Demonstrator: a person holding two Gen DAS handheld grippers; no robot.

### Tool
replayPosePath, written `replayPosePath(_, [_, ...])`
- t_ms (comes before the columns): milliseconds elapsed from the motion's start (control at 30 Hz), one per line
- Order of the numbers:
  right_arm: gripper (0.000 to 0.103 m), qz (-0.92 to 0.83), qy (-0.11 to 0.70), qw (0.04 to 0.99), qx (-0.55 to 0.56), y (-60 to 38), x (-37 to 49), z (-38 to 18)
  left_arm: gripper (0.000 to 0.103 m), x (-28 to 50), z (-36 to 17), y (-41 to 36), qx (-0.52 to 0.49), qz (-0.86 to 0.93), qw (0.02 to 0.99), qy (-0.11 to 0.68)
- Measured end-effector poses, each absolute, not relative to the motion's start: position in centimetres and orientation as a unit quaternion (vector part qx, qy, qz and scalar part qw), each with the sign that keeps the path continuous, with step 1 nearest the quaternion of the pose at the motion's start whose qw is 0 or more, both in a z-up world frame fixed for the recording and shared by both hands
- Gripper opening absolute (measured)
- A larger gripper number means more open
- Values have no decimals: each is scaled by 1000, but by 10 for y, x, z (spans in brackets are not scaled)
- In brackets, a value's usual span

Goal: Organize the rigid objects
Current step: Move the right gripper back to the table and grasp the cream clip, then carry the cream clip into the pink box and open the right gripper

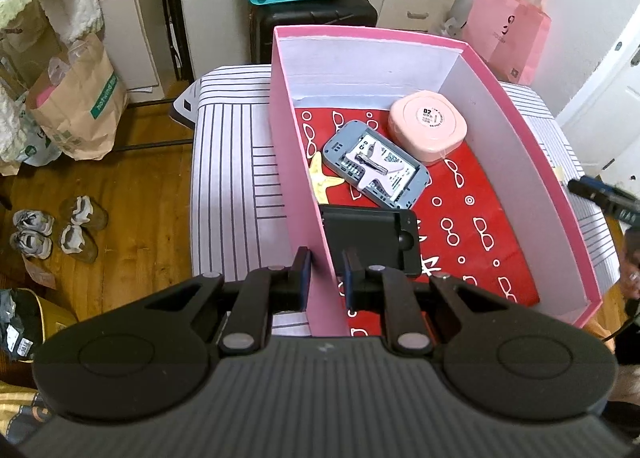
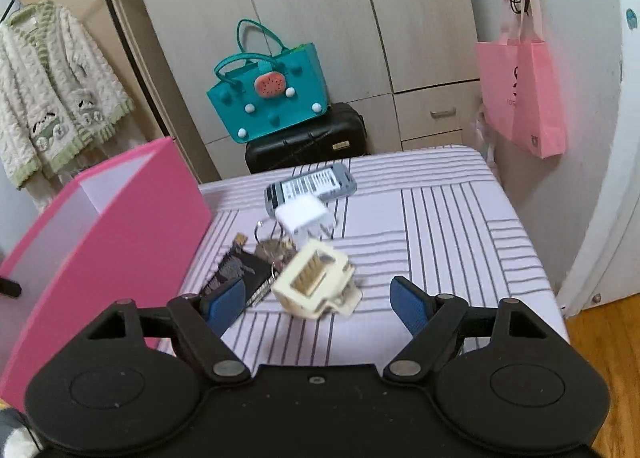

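The left tool (image 1: pixel 326 272) was clamped on the pink box's (image 1: pixel 528 146) wall, the right tool (image 2: pixel 318 298) spread wide before the cream plug (image 2: pixel 316 284) on the desk (image 2: pixel 460 218) — a corner-only pinch could twist it loose.

Soft, even indoor light fills both fisheye views, with faint shadows. Cabinets and walls bow toward the frame edges. The cream plug adapter (image 2: pixel 316 280) and white charger (image 2: pixel 302 216) show motion blur.

The rounded pale pink plastic case (image 1: pixel 428 129) in the box reads "02" on its round label; other print is too blurred.
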State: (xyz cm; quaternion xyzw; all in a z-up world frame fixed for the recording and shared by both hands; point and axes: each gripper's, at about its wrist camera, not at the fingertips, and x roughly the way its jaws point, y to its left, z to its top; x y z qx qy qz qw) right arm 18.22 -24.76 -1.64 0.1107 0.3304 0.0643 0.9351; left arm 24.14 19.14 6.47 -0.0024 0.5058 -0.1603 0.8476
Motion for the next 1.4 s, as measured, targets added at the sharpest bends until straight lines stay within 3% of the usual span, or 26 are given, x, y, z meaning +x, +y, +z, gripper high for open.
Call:
replayPosePath(233, [79,41,323,944,53,-228,185,-22,15,240,64,189,3,-155,848,506])
replayPosePath(600, [73,-19,349,935,67,-212,209,-41,15,236,66,180,35,-148,852,500])
replayPosePath(667, [63,-19,351,932,82,-216,210,-40,15,234,66,178,41,-147,854,497])
replayPosePath(800, [55,-18,348,932,102,-221,203,-35,15,228,66,175,61,-150,858,488])
replayPosePath(1400, [53,74,329,936,99,-210,145,22,15,223,65,175,64,-161,861,478])
